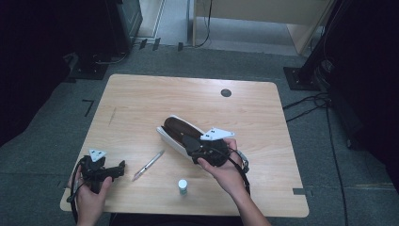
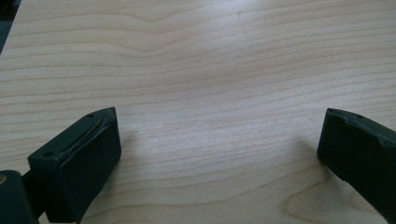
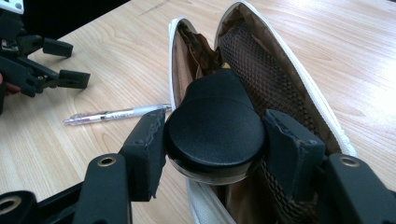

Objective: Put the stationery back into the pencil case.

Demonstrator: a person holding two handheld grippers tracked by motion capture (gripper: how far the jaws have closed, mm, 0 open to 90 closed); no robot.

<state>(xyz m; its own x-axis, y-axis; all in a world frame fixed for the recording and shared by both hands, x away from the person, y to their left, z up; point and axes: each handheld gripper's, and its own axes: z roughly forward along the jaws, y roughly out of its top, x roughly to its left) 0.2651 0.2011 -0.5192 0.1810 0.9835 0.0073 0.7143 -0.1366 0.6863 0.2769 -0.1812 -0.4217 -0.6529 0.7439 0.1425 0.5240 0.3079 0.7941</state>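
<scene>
A pen (image 1: 148,165) and small bottle (image 1: 182,186) lie between the claws; the far tabletop (image 1: 155,94) lies bare.

A pale wood table (image 1: 141,103) with rounded corners sits on grey carpet (image 1: 47,141), and there's a small dark round cap (image 1: 226,92) near its far edge. Off to the far left, a dark cabinet (image 1: 124,19) stands on the floor, deep in shadow. At the back, light wooden furniture (image 1: 263,12) catches the brightest light. On the right, a black stand's base (image 1: 301,77) rests on the carpet, with cables (image 1: 310,106) trailing past it. Both side edges go nearly black.
</scene>
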